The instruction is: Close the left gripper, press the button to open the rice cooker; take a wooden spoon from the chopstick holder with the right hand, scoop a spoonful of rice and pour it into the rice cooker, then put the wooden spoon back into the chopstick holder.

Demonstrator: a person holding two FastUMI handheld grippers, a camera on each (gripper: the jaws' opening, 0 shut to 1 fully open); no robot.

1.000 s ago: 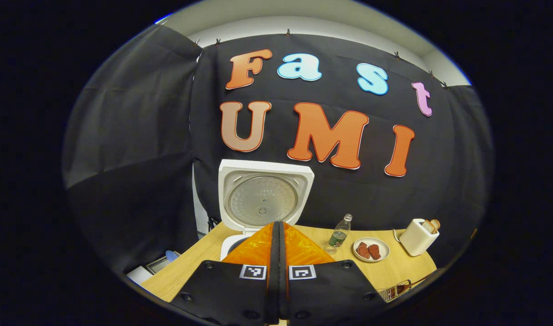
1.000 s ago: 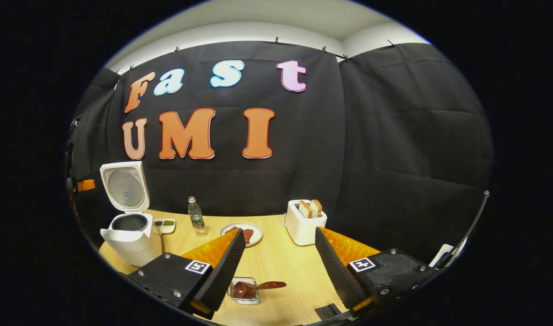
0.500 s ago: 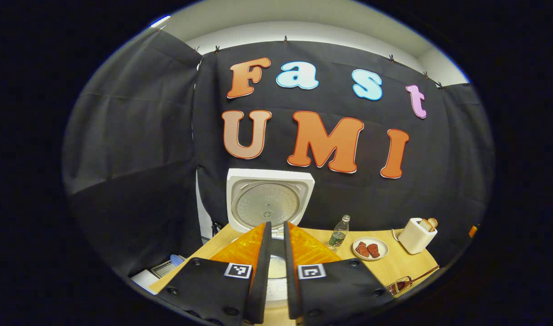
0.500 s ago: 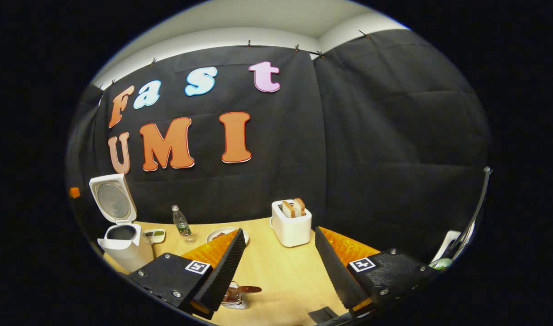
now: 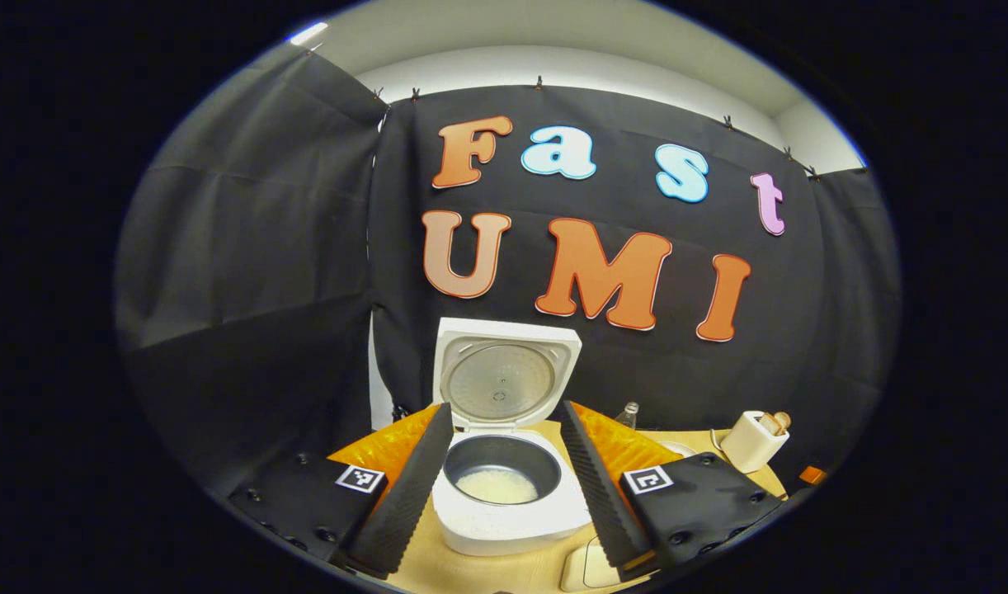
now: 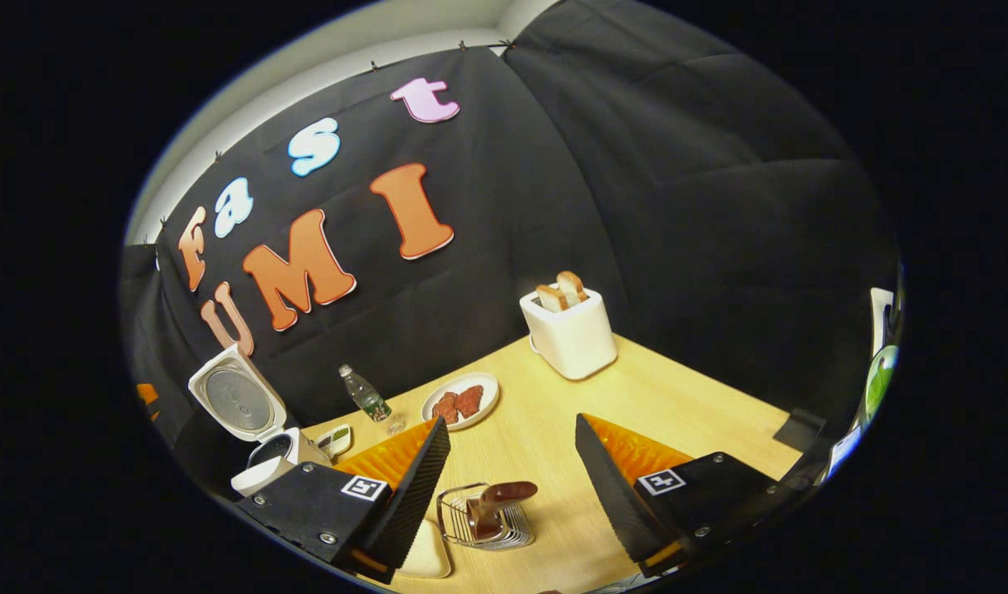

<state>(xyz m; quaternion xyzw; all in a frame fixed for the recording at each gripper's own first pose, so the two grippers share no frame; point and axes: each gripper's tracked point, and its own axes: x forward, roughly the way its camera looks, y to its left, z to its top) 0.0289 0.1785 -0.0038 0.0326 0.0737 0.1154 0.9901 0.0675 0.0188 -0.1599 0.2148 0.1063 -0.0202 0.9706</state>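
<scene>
The white rice cooker [image 5: 512, 516] stands with its lid [image 5: 508, 371] raised, and white rice lies in its dark inner pot [image 5: 502, 474]. My left gripper [image 5: 506, 408] is open in front of it, a finger on each side of the pot and touching nothing. In the right gripper view the cooker [image 6: 261, 462] sits at the far left. My right gripper [image 6: 511, 421] is open above the wire chopstick holder [image 6: 481, 524]. The wooden spoon [image 6: 504, 493] rests in that holder, its bowl up.
On the wooden table [image 6: 677, 404] stand a white toaster [image 6: 570, 330] with bread, a plate of red pieces [image 6: 461, 400], a small bottle [image 6: 364, 394] and a little dish [image 6: 336, 440]. A pale shallow dish [image 6: 426, 553] lies beside the holder, under my right gripper's left finger.
My left gripper went from shut to open and drew back, so the pot now shows between its fingers. My right gripper, still open, tilted and came closer over the holder.
</scene>
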